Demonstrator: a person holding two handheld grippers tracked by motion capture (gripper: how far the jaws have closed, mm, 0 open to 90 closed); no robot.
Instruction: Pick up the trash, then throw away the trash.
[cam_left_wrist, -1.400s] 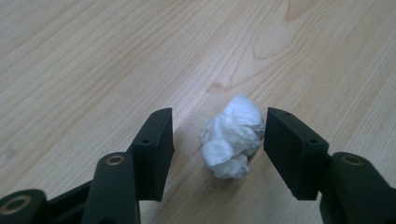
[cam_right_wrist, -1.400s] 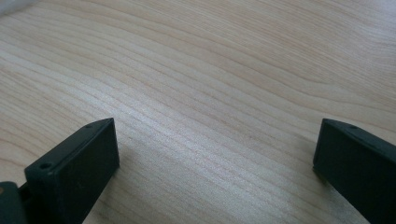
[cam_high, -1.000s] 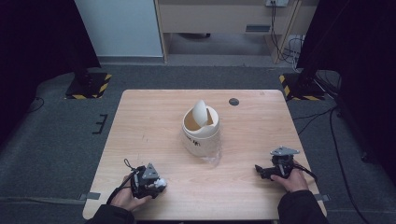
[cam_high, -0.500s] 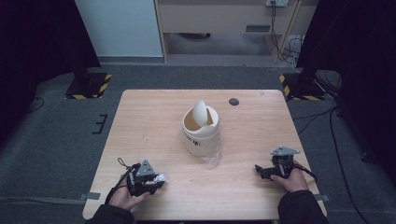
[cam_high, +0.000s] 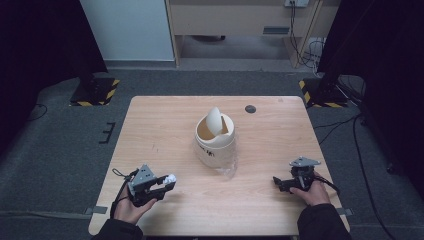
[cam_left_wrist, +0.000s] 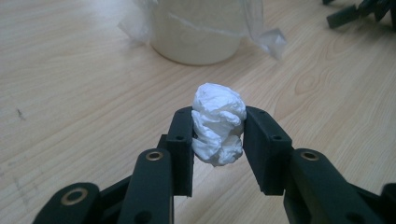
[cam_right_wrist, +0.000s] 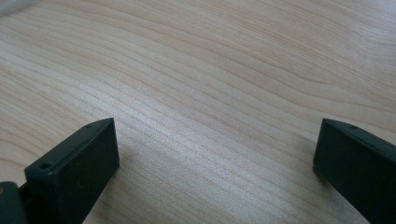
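Observation:
A crumpled white paper ball (cam_left_wrist: 218, 123) sits pinched between the jaws of my left gripper (cam_left_wrist: 217, 140), just above the wood. From above, that gripper (cam_high: 169, 183) is at the table's front left with the ball (cam_high: 170, 177) at its tip. A cream bin (cam_high: 214, 140) with a swing lid and a clear liner stands mid-table; its base (cam_left_wrist: 196, 32) lies ahead of the left gripper. My right gripper (cam_high: 278, 183) rests at the front right, jaws wide apart (cam_right_wrist: 215, 154) over bare wood.
The wooden table (cam_high: 165, 130) has a small dark disc (cam_high: 250, 108) near its far edge. Clear plastic (cam_high: 227, 167) spills from the bin's base toward the front. Dark carpet and black stands surround the table.
My left gripper has shifted slightly left and turned, so the white paper ball now shows at its tip. The right gripper has stayed put.

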